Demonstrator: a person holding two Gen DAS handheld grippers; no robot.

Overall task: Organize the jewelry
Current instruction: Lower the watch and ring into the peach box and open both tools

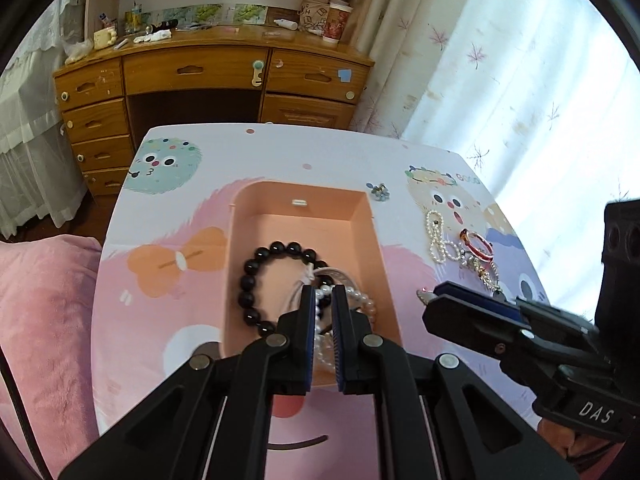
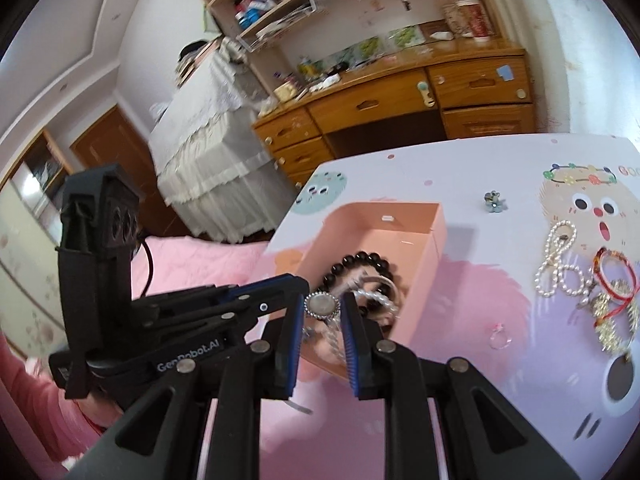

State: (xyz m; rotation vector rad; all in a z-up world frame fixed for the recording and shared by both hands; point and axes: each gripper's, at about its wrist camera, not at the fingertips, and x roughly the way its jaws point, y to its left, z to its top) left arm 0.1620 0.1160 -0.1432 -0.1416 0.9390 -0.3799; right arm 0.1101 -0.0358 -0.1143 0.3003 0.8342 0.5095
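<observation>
A peach open box point(image 1: 362, 216) point(image 2: 434, 222) sits mid-table and holds a black bead bracelet point(image 1: 250, 280) point(image 2: 360, 260) and silver and pearl pieces. My left gripper point(image 1: 323, 294) hangs over the box, shut on a white pearl strand point(image 1: 322, 332). My right gripper point(image 2: 323, 306) is shut on a silver wristwatch point(image 2: 320, 305) with a round stone-rimmed face, held over the box's near edge; it shows at the right of the left wrist view point(image 1: 430, 298). Loose on the table lie a pearl necklace point(image 1: 436, 240) point(image 2: 556, 264), a red bangle point(image 1: 478, 244) point(image 2: 612, 276), gold pieces point(image 2: 612, 320), a clear ring point(image 2: 500, 338) and a blue-green flower piece point(image 1: 379, 191) point(image 2: 494, 201).
The table point(image 1: 280, 148) has a cartoon cloth. A wooden desk with drawers point(image 1: 192, 72) stands behind it. A pink blanket point(image 1: 44, 300) lies left; curtains point(image 1: 520, 80) hang right.
</observation>
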